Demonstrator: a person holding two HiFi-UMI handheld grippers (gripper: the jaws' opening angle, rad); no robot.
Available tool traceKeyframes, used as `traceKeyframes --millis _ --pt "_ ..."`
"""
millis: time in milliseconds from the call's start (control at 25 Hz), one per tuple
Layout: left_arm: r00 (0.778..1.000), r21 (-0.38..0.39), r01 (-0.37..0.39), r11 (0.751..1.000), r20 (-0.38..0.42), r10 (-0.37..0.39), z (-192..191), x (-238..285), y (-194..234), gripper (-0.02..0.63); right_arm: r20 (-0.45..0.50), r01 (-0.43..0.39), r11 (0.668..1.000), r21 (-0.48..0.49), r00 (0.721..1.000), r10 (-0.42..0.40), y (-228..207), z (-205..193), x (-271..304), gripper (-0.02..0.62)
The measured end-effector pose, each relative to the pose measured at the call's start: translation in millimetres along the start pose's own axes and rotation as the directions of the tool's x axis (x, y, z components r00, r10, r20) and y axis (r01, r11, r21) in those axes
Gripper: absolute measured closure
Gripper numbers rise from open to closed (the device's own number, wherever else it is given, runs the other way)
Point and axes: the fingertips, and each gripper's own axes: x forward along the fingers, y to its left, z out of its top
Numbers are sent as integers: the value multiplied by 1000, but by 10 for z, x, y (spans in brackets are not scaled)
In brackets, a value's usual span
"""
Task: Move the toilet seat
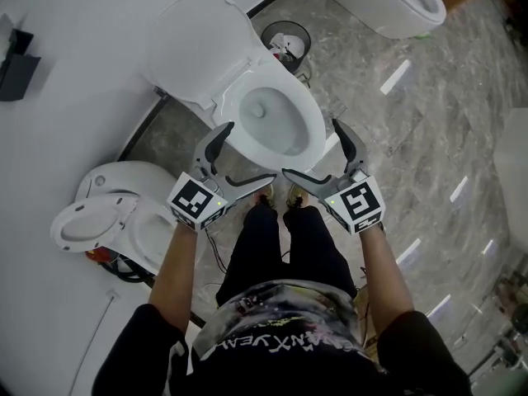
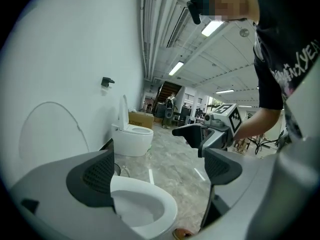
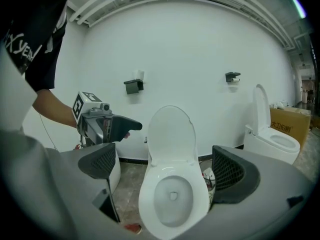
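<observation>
A white toilet stands against the wall, its seat cover (image 1: 196, 46) raised upright and leaning back; the bowl (image 1: 276, 118) is uncovered. I cannot tell whether the seat ring is up with the cover. My left gripper (image 1: 249, 152) hangs open at the bowl's front left rim, my right gripper (image 1: 311, 148) open at its front right, neither touching it. The right gripper view has the raised cover (image 3: 170, 130) and bowl (image 3: 172, 199) between the open right gripper (image 3: 167, 169) jaws. Through the open left gripper (image 2: 157, 171) only a piece of the bowl rim (image 2: 162, 204) shows.
A small black bin (image 1: 286, 41) sits right of the toilet by the wall. Another toilet (image 1: 115, 213) stands to the left, a third (image 1: 396, 2) at the far right. The person's feet (image 1: 279, 196) are just before the bowl. A black holder (image 1: 16, 60) hangs on the wall.
</observation>
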Motion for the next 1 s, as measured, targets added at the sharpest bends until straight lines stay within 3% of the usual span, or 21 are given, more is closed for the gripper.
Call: traceKeyframes --millis 440,560,720,1000 --pt "999 -44 -3 999 -44 1 -823 409 186 61 -31 -12 999 30 999 13 -269 -749 447 11" --pt "1000 -161 -3 987 -18 0 -1027 464 229 63 -14 -2 995 101 1000 3 -355 -929 480 12" --pt "999 -366 -39 930 18 49 -1451 525 369 63 -6 34 971 237 999 -34 -555 -1394 564 23" --pt "995 -568 -94 817 -31 93 -2421 609 293 63 -64 98 904 415 995 -79 -695 -2339 677 28"
